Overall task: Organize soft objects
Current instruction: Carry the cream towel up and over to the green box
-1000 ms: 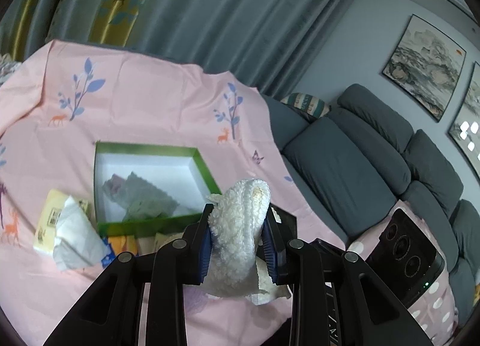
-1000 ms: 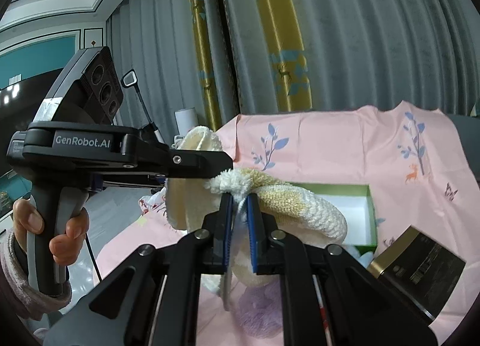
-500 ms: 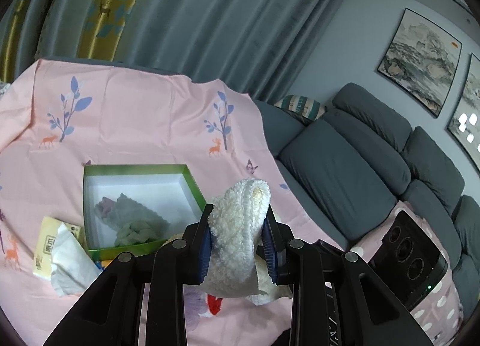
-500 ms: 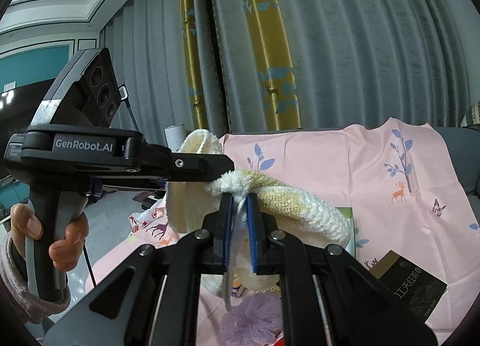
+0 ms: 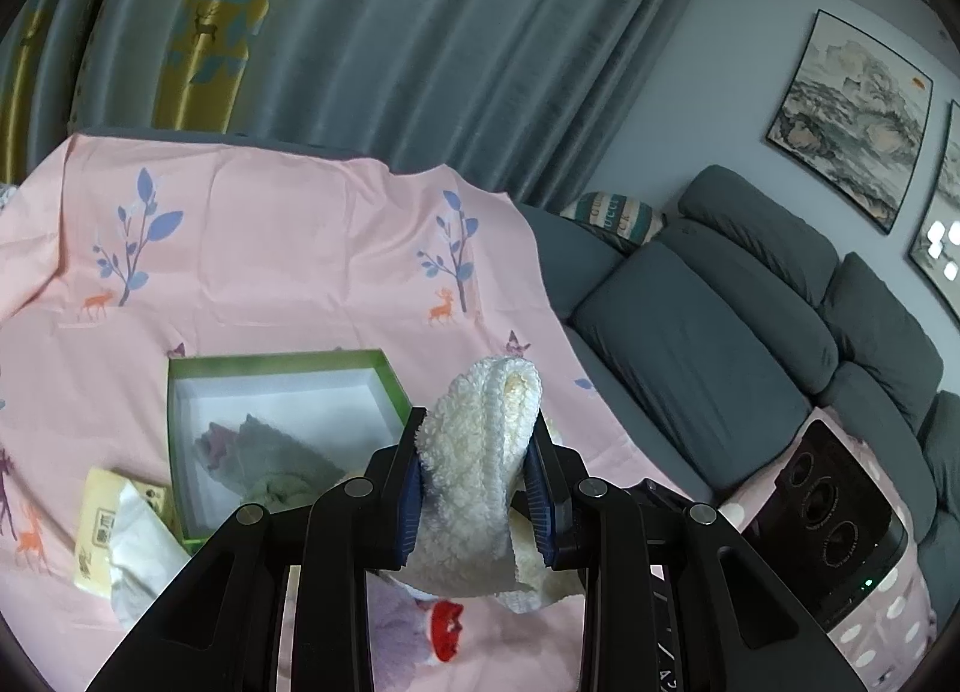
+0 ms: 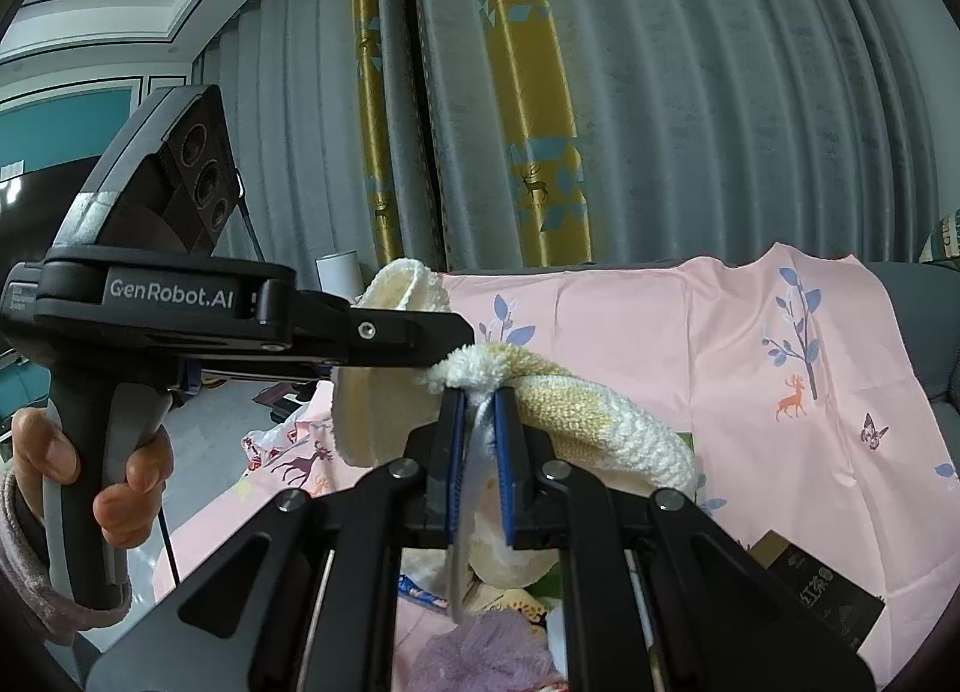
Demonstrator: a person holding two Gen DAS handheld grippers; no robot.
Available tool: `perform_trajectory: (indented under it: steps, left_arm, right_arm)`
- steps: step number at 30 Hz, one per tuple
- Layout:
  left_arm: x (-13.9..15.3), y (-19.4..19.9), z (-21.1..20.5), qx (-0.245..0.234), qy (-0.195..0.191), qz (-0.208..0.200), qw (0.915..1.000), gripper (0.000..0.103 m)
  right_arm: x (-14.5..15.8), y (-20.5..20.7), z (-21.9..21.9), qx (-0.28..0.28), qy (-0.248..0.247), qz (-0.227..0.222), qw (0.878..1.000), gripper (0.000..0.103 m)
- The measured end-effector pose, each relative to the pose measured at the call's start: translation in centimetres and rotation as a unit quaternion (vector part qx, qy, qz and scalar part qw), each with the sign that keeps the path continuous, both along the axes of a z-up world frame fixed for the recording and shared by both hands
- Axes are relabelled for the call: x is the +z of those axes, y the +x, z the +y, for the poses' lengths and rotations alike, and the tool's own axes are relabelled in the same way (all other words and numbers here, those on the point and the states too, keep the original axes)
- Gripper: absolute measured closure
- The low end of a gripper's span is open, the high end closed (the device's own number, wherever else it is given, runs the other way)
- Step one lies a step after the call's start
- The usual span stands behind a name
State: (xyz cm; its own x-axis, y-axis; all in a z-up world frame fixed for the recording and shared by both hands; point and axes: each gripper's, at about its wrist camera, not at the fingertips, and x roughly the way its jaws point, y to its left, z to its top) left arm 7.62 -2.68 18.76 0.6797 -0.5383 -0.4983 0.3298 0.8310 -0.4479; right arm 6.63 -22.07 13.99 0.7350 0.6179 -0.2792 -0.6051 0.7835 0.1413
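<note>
So right now I've got the fluffy cream towel (image 5: 480,452) hanging in the air between both hands. My left gripper (image 5: 477,488) is clamped around a thick bunched fold of it, pads squeezing in on both sides, and my right gripper (image 6: 478,452) is pinched nearly flat on a thin edge of the same towel (image 6: 600,422).

What's changed over the last second: both hands have drifted up and back a bit, so the green box (image 5: 276,359) now sits lower and further off in the left view than it did, and in the right view it has pretty much dropped out of sight behind the towel. The grip itself hasn't budged on either side.

My read is I'm lifting the towel clear to fold or straighten it mid-air before it goes in. The box already holds a greyish cloth (image 5: 270,458), so there's still room next to it. Tissue pack (image 5: 114,536) and the dark tea box (image 6: 822,590) are lying on the pink sheet (image 5: 270,248), out of my way for now.
</note>
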Motion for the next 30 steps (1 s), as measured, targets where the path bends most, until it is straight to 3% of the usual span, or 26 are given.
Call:
perform_trajectory:
  steps: [14, 30]
  left_arm:
    - [-0.5, 4.8, -0.5, 0.002, 0.01, 0.001, 0.9999, 0.073]
    - [-4.9, 9.8, 1.0, 0.016, 0.003, 0.036, 0.9992, 0.073]
  right_arm:
    - [-0.5, 5.0, 0.4, -0.015, -0.003, 0.005, 1.0, 0.094]
    - [-4.4, 10.0, 2.7, -0.021, -0.028, 0.056, 0.998, 0.094]
